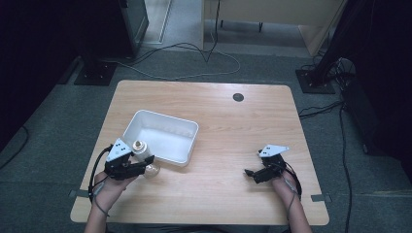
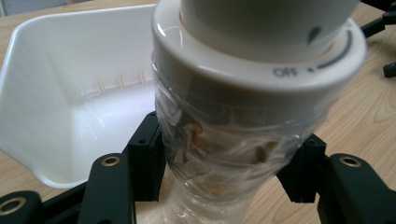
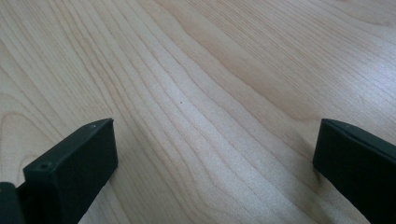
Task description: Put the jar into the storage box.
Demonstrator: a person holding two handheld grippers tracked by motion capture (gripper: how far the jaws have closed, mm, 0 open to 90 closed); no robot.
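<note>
Wooden table (image 1: 218,121), left hand-held gripper (image 1: 141,164) clamping clear bottle (image 2: 224,140), white cap (image 2: 261,42) seemingly toward tray (image 1: 163,136), right hand-held gripper (image 1: 252,173) spread.

The bottle (image 2: 224,140) is cut off at the top and bottom in the left gripper view, and its cap (image 2: 261,42) is too. The bin (image 2: 70,93) is cut off at the left edge. What is inside the bottle looks blurry.

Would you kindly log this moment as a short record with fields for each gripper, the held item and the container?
left gripper: shut on the clear bottle
clear bottle: see-through body, white cap marked OFF
white tub: open, nothing seen inside, beside the bottle
right gripper: open, holding nothing, over bare wood
table: light wood
</note>
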